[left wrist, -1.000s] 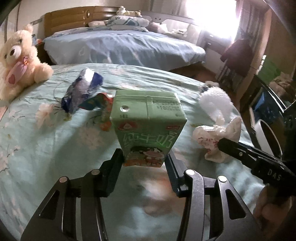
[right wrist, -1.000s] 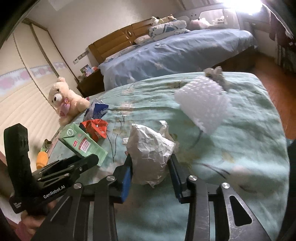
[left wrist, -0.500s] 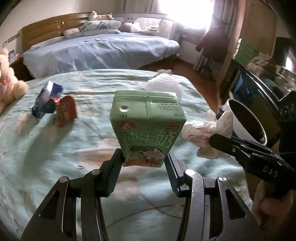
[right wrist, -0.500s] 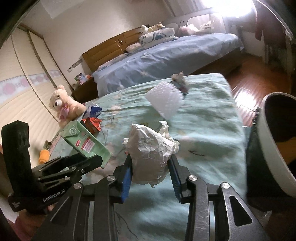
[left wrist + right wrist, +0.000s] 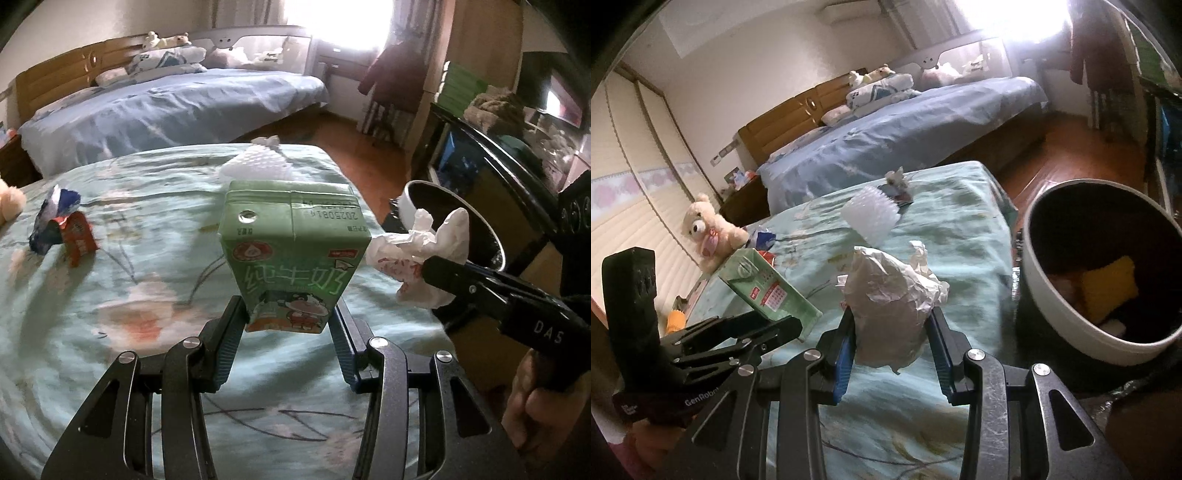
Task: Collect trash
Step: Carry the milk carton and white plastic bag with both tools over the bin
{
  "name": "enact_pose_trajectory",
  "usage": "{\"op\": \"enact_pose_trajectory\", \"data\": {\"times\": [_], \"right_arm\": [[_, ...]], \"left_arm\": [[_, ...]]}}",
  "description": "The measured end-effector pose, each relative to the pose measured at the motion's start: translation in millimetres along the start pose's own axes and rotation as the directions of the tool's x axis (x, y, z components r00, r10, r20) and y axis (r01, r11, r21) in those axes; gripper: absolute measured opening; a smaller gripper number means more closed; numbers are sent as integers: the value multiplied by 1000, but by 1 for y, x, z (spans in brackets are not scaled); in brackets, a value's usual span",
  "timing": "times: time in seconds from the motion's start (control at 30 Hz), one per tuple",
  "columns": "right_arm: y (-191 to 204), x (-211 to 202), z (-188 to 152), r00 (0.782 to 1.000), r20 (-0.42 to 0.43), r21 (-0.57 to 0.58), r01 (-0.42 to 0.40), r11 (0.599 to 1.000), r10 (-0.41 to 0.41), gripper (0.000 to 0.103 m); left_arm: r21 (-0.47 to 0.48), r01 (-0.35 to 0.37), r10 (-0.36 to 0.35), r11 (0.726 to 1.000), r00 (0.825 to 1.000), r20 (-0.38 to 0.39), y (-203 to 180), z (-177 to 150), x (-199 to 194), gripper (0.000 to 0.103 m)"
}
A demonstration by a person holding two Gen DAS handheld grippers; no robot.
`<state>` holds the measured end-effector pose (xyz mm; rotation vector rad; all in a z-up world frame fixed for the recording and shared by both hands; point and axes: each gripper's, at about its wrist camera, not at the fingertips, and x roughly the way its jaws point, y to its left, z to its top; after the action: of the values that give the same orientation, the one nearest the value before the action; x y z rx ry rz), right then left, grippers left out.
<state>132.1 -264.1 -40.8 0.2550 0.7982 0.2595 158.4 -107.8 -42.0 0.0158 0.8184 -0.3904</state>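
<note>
My left gripper [image 5: 288, 317] is shut on a green milk carton [image 5: 291, 251] and holds it above the bed; the carton also shows in the right wrist view [image 5: 768, 291]. My right gripper [image 5: 892, 332] is shut on a crumpled white paper wad [image 5: 890, 299], also seen in the left wrist view [image 5: 417, 258]. A white-rimmed trash bin [image 5: 1067, 325] with a dark inside stands just right of the bed edge; its rim shows in the left wrist view [image 5: 406, 206].
On the teal floral bedspread [image 5: 129, 295] lie a white foam net [image 5: 871, 218], a red wrapper [image 5: 79, 236], a blue wrapper [image 5: 55, 206] and a small crumpled scrap [image 5: 897, 181]. A teddy bear [image 5: 705, 229] sits far left. A blue bed [image 5: 905, 129] stands behind.
Both grippers have swung right with their loads, toward the bed's edge. The trash bin has come into view close on the right.
</note>
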Motion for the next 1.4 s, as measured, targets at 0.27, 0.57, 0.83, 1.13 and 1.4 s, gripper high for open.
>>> {"op": "enact_pose_trajectory", "data": {"times": [0.27, 0.57, 0.83, 1.13, 1.4], "right_arm": [[-19, -17, -3, 999, 24, 30, 30, 999, -31, 38], [-41, -37, -3, 995, 52, 62, 78, 995, -82, 38], [-57, -52, -1, 988, 75, 79, 129, 988, -135, 38], [-80, -66, 2, 972, 103, 111, 202, 973, -213, 38], [-99, -72, 3, 959, 104, 138, 250, 958, -265, 38]], "left_arm": [[40, 26, -26, 999, 1000, -6, -23, 3, 4, 45], [79, 65, -64, 995, 998, -13, -48, 11, 12, 45], [116, 102, -100, 988, 995, -22, -75, 19, 21, 45], [166, 143, -140, 976, 990, -29, -106, 31, 30, 45], [185, 169, -165, 968, 986, -36, -124, 40, 37, 45]]}}
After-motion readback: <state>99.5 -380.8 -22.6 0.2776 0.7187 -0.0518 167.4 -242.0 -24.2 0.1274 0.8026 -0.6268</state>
